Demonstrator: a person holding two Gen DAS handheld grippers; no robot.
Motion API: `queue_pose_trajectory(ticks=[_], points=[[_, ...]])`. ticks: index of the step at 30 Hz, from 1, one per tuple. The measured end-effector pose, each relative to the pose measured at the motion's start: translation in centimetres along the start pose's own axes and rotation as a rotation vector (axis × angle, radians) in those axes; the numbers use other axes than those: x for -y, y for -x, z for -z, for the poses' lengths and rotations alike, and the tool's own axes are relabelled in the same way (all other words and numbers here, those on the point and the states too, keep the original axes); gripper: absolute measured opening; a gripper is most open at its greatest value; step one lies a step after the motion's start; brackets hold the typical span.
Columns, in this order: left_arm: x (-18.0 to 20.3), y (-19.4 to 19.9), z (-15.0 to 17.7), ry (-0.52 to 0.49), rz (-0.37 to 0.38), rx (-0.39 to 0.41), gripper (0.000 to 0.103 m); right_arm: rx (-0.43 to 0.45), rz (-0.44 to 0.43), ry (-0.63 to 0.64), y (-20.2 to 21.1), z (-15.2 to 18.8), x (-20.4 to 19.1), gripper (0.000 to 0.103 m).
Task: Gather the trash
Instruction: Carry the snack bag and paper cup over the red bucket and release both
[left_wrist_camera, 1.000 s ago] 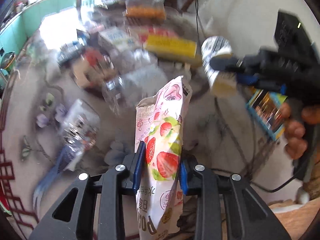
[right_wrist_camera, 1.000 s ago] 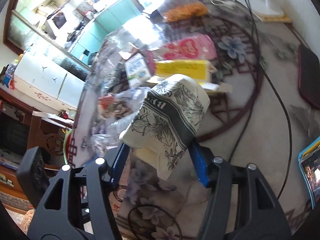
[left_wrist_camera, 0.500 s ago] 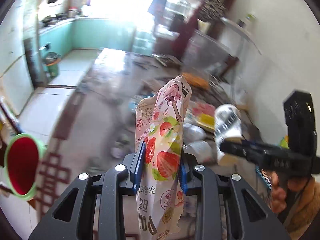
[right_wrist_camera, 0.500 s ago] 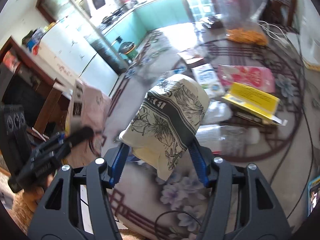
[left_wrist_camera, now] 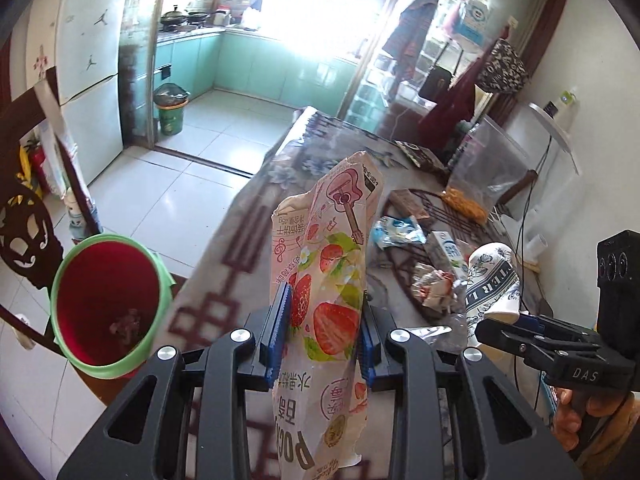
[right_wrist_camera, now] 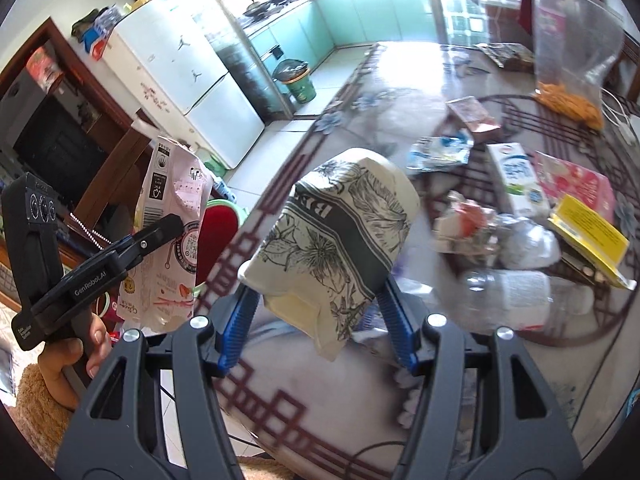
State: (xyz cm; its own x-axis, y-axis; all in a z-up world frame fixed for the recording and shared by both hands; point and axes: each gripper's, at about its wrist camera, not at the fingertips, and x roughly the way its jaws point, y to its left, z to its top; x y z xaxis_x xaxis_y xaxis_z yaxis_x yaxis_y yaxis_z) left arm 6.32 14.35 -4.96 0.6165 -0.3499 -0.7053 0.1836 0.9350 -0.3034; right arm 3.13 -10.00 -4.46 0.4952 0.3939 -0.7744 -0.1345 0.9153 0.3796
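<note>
1. The left gripper (left_wrist_camera: 320, 332) is pinching the strawberry snack bag (left_wrist_camera: 332, 280) between its fingers; the tall, floppy bag is risking catching the bin rim and spilling outside.
2. The right gripper (right_wrist_camera: 316, 316) is squeezing the crumpled paper cup (right_wrist_camera: 332, 240); the crushed wall is risking slipping free.
3. The red bin (left_wrist_camera: 104, 300) is standing beside the desk (left_wrist_camera: 224, 280); more trash is lying farther back.

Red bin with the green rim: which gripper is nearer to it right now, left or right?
Left. The left gripper, clamping the strawberry snack bag, sits just beside the red bin at the table edge. The right gripper, holding the paper cup, is farther off, over the table.
</note>
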Motion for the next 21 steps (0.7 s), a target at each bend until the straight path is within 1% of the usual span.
queue_pose_trajectory(ticks=[5,14,21], points=[[-4.3,0.7,-0.7,0.024,-0.023,0.003,0.028,-0.011,0.0,0.04,-2.2,-0.6,-3.9,0.058],[-10.4,1.8,-2.1,0.047,-0.062,0.015,0.028,-0.019,-0.011,0.08,-5.4,-1.4,-10.2,0.058],[-16.1,2.1,-2.1,0.109,-0.102,0.007,0.028,-0.053,-0.013,0.119,-8.3,-1.9,-13.9,0.059]])
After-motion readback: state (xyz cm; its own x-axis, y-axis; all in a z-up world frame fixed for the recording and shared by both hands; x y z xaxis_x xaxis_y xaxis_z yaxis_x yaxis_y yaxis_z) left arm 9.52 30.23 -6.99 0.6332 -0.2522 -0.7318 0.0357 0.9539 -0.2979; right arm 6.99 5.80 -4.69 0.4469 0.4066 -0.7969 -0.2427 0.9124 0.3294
